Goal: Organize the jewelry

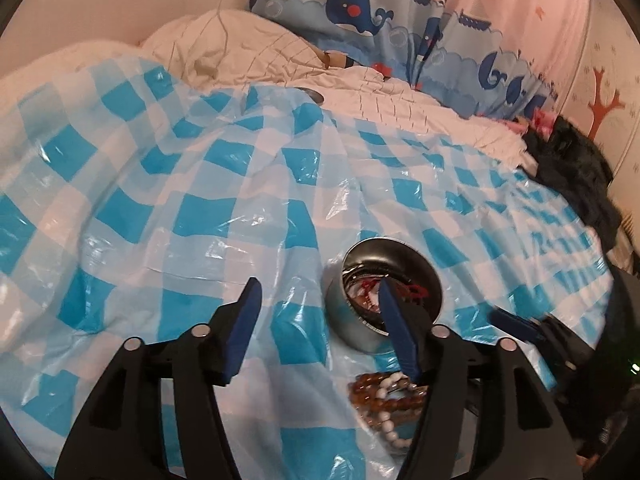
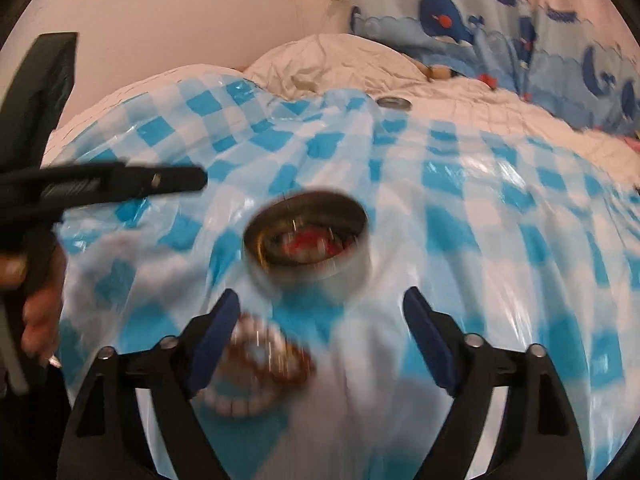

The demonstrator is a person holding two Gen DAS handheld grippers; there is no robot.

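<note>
A round metal tin stands on the blue-and-white checked plastic sheet, with red and white pieces lying inside it. My left gripper is open above the sheet; its right finger crosses in front of the tin's mouth and nothing is between its pads. Brown and white bead bracelets lie on the sheet just in front of the tin. In the right wrist view, which is blurred, my right gripper is open wide before the tin, and the bead bracelets lie by its left finger, untouched.
A metal lid lies at the sheet's far edge on the white bedding. A whale-print curtain hangs behind. A dark garment is heaped at the right. The left gripper's body and a hand sit at the left.
</note>
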